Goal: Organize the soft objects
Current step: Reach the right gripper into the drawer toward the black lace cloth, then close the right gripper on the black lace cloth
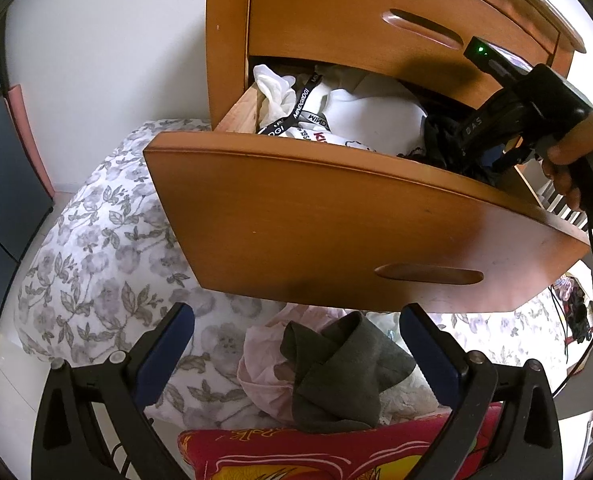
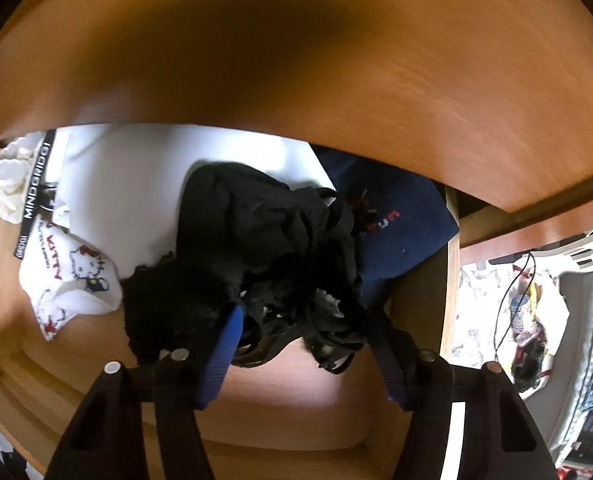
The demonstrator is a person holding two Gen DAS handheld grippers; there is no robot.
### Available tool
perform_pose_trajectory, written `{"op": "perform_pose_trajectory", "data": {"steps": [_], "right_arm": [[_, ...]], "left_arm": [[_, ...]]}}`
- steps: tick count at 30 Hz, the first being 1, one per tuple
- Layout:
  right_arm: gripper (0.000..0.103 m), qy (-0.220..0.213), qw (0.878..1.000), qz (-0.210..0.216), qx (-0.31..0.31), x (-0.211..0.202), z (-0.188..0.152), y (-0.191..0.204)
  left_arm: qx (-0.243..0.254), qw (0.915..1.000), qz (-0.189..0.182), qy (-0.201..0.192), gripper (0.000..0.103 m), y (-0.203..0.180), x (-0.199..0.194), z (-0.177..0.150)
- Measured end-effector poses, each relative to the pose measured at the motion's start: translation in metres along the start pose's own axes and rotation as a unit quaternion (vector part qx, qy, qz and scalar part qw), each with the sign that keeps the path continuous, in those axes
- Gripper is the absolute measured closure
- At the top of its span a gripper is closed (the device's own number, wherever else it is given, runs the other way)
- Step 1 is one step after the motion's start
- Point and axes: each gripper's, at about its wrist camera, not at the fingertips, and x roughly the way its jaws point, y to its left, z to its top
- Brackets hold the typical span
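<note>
The open wooden drawer (image 1: 336, 216) is stuffed with white clothes (image 2: 144, 184), a Hello Kitty piece (image 2: 72, 276) and a navy item (image 2: 400, 232). The right gripper (image 2: 308, 340) reaches in, jaws partly spread around a black lacy bundle (image 2: 264, 240). The left gripper (image 1: 296, 360) hangs wide open over a grey sock (image 1: 336, 368) on the bed.

The black garments (image 2: 272, 256) hide the right claw's (image 2: 304, 312) right pad and blur together.
</note>
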Motion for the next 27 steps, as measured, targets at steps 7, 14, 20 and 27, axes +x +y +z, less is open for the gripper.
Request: {"op": "perform_pose_trajectory", "data": {"steps": [7,14,20,27], "right_arm": [[0.066,0.005,1.000,-0.009,-0.001,0.007,0.002,0.003],[0.091,-0.004,1.000,-0.015,0.003,0.006,-0.001,-0.007],[0.095,-0.036,0.999,-0.022,0.004,-0.013,-0.012,-0.014],[0.095,-0.099,0.994,-0.036,0.012,-0.048,-0.025,-0.023]], "left_arm": [[0.000,1.0000,0.000,0.000,0.001,0.000,0.000,0.000],[0.000,1.0000,-0.001,0.002,0.001,-0.001,0.001,-0.001],[0.000,1.0000,-0.002,0.004,0.001,0.000,0.002,-0.001],[-0.004,1.0000,-0.004,0.007,0.001,0.001,0.003,-0.001]]}}
